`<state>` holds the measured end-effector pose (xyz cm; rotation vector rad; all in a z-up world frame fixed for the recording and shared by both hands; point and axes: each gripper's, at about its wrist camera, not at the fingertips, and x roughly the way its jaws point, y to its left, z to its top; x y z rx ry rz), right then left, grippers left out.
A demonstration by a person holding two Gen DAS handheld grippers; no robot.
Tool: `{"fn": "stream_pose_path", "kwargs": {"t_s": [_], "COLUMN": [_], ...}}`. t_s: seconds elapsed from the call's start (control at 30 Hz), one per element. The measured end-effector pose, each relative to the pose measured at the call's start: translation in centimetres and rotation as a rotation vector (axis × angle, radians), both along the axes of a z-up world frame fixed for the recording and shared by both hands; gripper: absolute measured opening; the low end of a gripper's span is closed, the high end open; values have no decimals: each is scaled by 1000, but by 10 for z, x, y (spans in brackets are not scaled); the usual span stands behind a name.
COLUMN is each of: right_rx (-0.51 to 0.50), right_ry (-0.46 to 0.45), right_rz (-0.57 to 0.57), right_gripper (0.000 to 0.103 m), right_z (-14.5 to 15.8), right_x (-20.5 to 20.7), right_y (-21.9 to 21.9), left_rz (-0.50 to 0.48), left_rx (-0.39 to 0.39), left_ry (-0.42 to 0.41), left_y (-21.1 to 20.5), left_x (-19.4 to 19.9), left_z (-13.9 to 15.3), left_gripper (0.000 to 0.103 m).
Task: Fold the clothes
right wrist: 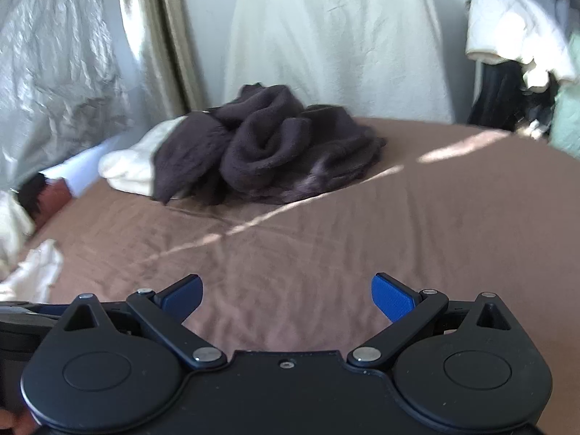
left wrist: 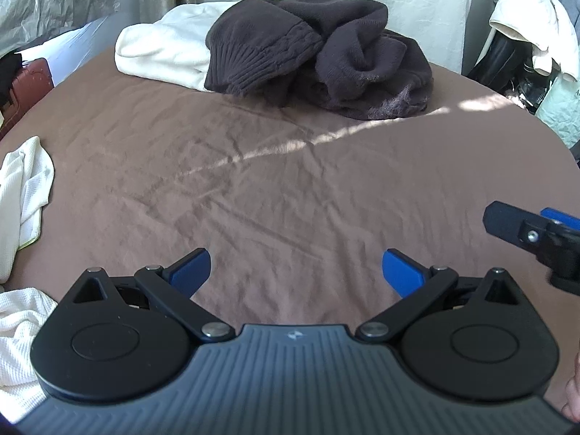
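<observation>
A crumpled dark brown knit sweater point(left wrist: 311, 54) point(right wrist: 268, 145) lies in a heap at the far end of the brown bed point(left wrist: 253, 181) point(right wrist: 398, 217), partly on top of a cream garment point(left wrist: 163, 50) point(right wrist: 130, 166). My left gripper point(left wrist: 295, 272) hovers open over bare sheet at the near end, nothing between its blue pads. My right gripper point(right wrist: 286, 297) is also open and empty over the sheet, and part of it shows at the right edge of the left wrist view point(left wrist: 536, 232). Both are well short of the sweater.
White waffle-knit cloth point(left wrist: 21, 195) point(right wrist: 32, 272) lies at the bed's left edge. A draped white sheet point(right wrist: 333, 36) stands behind the bed, a curtain point(right wrist: 152, 36) to its left. Hanging clothes and clutter point(left wrist: 529, 25) point(right wrist: 514, 54) crowd the right. A reddish-brown case point(left wrist: 32, 79) sits far left.
</observation>
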<state>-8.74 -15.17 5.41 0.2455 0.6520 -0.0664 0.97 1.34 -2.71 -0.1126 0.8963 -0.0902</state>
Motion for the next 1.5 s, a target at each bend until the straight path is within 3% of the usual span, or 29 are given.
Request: {"fn": "stream_pose_path", "kwargs": {"t_s": [0.07, 0.13, 0.33, 0.63, 0.77, 0.93, 1.1, 1.27, 1.37, 1.5], "right_rx": [107, 150, 119, 95, 58, -26, -64, -89, -85, -54], "right_ry": [3, 12, 3, -62, -72, -5, -4, -9, 15, 11], "right_rz": [30, 27, 22, 123, 102, 61, 72, 76, 80, 102], "right_gripper": [101, 101, 101, 101, 101, 101, 101, 101, 101, 101], "right_z": [-5, -10, -12, -6, 0, 1, 6, 5, -6, -20], "right_x": [-1, -3, -6, -7, 2, 27, 51, 76, 86, 113], "right_y": [-8, -12, -11, -6, -13, -25, -40, -54, -63, -80], "left_rz": [-1, -2, 0, 15, -12, -55, -104, -80, -54, 3], "left_rx": [1, 1, 4, 37, 45, 76, 139, 209, 122, 92], "left_ry": [4, 4, -2, -39, -52, -82, -109, -198, -155, -179], "left_y": [0, -1, 0, -1, -6, -17, -32, -46, -42, -24], "left_x": [1, 1, 0, 2, 15, 40, 85, 138, 172, 193], "left_z": [-1, -1, -1, 8, 19, 38, 54, 64, 53, 36], "left_gripper": [103, 103, 103, 103, 103, 103, 103, 103, 103, 103]}}
